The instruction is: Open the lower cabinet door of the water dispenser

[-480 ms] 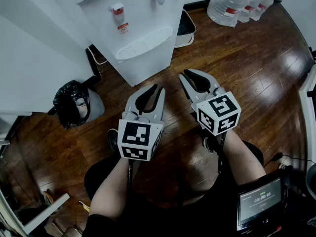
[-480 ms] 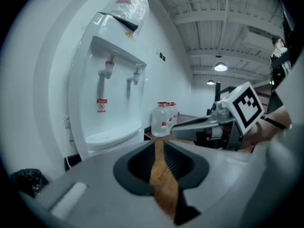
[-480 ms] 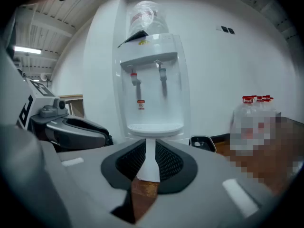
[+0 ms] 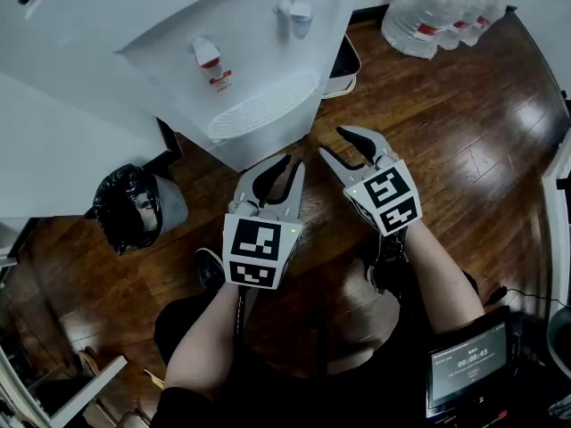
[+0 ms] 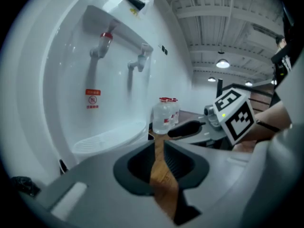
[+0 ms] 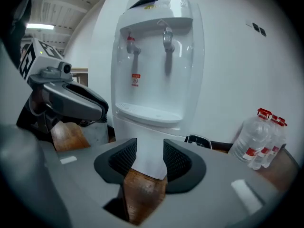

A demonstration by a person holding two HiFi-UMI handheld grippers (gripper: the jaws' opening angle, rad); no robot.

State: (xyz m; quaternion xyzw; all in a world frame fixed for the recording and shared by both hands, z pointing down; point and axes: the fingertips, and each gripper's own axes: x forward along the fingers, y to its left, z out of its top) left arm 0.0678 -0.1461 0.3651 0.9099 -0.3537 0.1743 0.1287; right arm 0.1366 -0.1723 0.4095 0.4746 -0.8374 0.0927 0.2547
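Observation:
The white water dispenser [image 4: 259,141] stands on the wood floor ahead of me, with a red tap [image 4: 207,53], a second tap [image 4: 294,12] and a drip tray [image 4: 263,105]. Its lower cabinet front [image 6: 142,141] shows straight ahead in the right gripper view, closed. My left gripper [image 4: 293,163] hovers just short of the dispenser's base, its jaws a narrow gap apart with only floor between them [image 5: 159,144]. My right gripper [image 4: 332,143] is beside it to the right, open and empty [image 6: 149,144], pointing at the lower cabinet. Neither touches the dispenser.
Several large water bottles [image 4: 437,7] stand at the back right. A small bin [image 4: 343,61] sits right of the dispenser and a black rubbish bag [image 4: 134,208] to its left, by a white wall [image 4: 53,141]. A screen device [image 4: 468,364] is at the lower right.
The dispenser now fills more of the head view, and both grippers sit slightly closer to its base. Their jaws look much the same.

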